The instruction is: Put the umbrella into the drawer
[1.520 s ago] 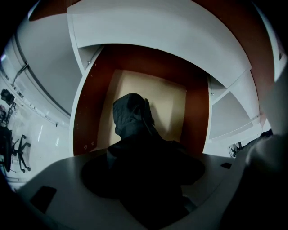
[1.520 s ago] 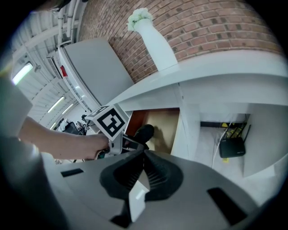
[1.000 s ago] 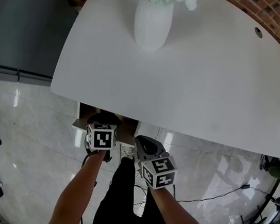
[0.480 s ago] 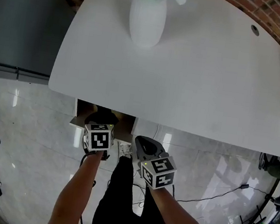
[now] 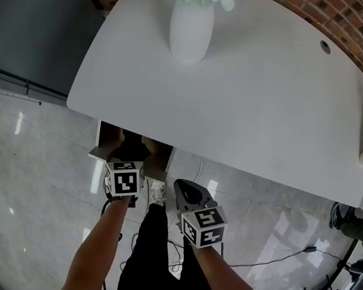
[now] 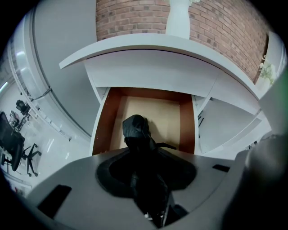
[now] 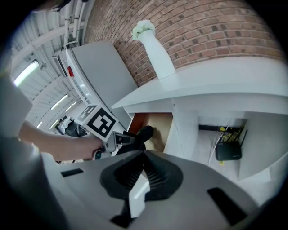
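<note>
Head view, change: left claw [image 6: 146, 157] sits much as before at 6 o'clock of the white surface [image 5: 244, 89]; its jaws have just been closing, umbrella [image 6: 135, 130] between them.
Umbrella look: black, folded, crinkled fabric, rounded far end.
Umbrella place: grasped by left claw, reaching toward 12 o'clock over the open drawer [image 6: 100, 128] floor.
Right claw [image 7: 143, 155]: clenched, empty.

Count: umbrella [image 6: 135, 130] 1 | drawer [image 6: 155, 110] 1 | desk [image 5: 256, 98] 1 | vase [image 5: 190, 31] 1 | grippers 2: left gripper [image 6: 143, 179], right gripper [image 7: 141, 168]
</note>
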